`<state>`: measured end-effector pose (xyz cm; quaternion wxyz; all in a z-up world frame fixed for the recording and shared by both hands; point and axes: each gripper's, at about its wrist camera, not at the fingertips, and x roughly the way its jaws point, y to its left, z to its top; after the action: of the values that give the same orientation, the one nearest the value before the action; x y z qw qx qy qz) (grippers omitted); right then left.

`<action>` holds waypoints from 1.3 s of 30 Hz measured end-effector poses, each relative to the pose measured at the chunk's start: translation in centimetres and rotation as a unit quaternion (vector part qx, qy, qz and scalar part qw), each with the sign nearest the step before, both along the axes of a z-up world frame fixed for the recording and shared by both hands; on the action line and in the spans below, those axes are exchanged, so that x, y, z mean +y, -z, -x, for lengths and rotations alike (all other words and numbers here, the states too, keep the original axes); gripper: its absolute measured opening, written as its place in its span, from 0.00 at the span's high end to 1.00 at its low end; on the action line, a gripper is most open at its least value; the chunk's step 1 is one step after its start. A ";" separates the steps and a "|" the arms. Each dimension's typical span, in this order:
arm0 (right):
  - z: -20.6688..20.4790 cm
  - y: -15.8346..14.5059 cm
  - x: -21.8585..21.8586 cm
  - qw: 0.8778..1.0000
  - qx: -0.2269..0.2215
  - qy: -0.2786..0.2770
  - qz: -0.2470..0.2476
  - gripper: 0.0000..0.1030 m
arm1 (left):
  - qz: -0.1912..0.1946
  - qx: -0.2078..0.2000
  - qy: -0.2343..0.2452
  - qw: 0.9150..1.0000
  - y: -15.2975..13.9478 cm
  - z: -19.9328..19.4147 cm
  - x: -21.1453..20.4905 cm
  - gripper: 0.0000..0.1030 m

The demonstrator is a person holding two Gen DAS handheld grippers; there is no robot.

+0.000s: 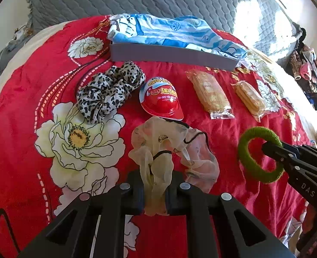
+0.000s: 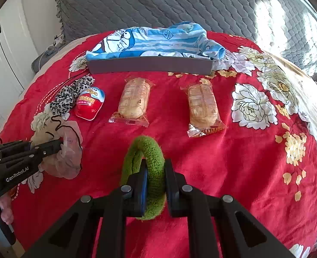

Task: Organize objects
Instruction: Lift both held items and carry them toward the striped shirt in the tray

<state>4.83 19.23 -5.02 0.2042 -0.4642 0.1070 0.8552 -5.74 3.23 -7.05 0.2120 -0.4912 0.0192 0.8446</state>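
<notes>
Red floral bedspread [image 2: 201,150] is carrying every item. Left gripper [image 1: 155,193]: jaws are pinching a sheer cream scrunchie [image 1: 171,150], its folds draping just in front. Right gripper [image 2: 156,185]: jaws are clamping a green fuzzy hair ring [image 2: 152,161], standing upright between them. Leopard-print scrunchie [image 1: 111,90] is lying beside a red egg-shaped toy pack [image 1: 160,99]. Two wrapped biscuit packs [image 2: 134,101] [image 2: 203,107] are lying apart, nearer than a grey box [image 2: 149,64] bearing blue cartoon cloth [image 2: 158,40].
</notes>
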 end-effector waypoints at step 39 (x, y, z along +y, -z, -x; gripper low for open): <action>-1.9 -8.5 -3.3 0.997 0.062 -0.028 -0.026 0.86 | 0.014 0.062 -0.017 0.998 -9.4 -2.8 0.2 0.89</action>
<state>6.74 15.92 3.50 0.1856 -0.4075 0.0843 0.8902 -2.91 3.44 2.33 0.1891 -0.4408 0.0356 0.8767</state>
